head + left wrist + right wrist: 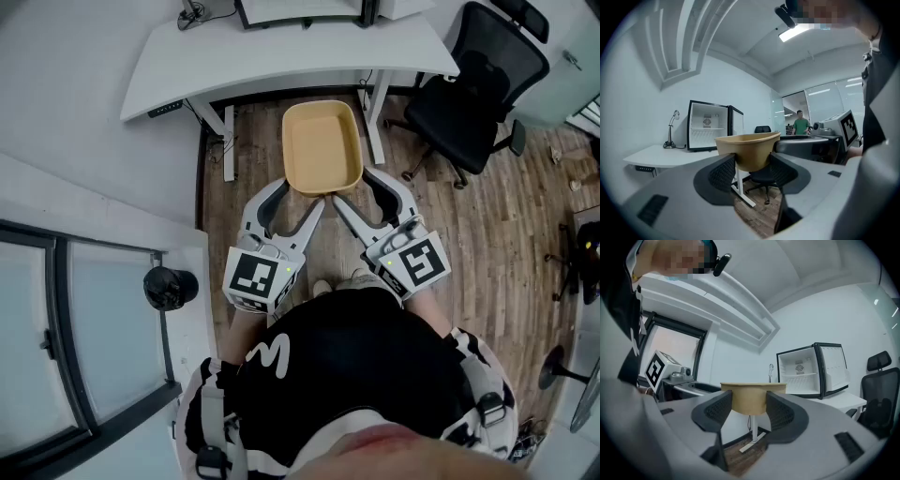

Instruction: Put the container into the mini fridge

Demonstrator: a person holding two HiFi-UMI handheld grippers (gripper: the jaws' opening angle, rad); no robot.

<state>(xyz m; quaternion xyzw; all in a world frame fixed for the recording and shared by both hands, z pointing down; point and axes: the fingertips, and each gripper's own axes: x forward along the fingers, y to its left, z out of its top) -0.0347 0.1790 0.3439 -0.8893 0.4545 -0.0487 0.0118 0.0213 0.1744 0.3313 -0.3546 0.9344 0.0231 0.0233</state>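
Observation:
A tan, empty rectangular container [322,147] hangs in the air over the wooden floor, in front of the white desk [281,56]. My left gripper [293,199] is shut on its near left corner and my right gripper [361,192] on its near right corner. In the left gripper view the container [747,147] sits between the black pads [723,172], and in the right gripper view the container [751,397] does the same. The black mini fridge [710,125] stands on the desk with its door swung open and its white inside showing; the right gripper view shows the fridge [806,370] ahead to the right.
A black office chair [478,94] stands right of the desk. A small desk lamp [671,129] is left of the fridge. A person in a green top [801,125] stands far off. A window wall [75,319] runs along my left.

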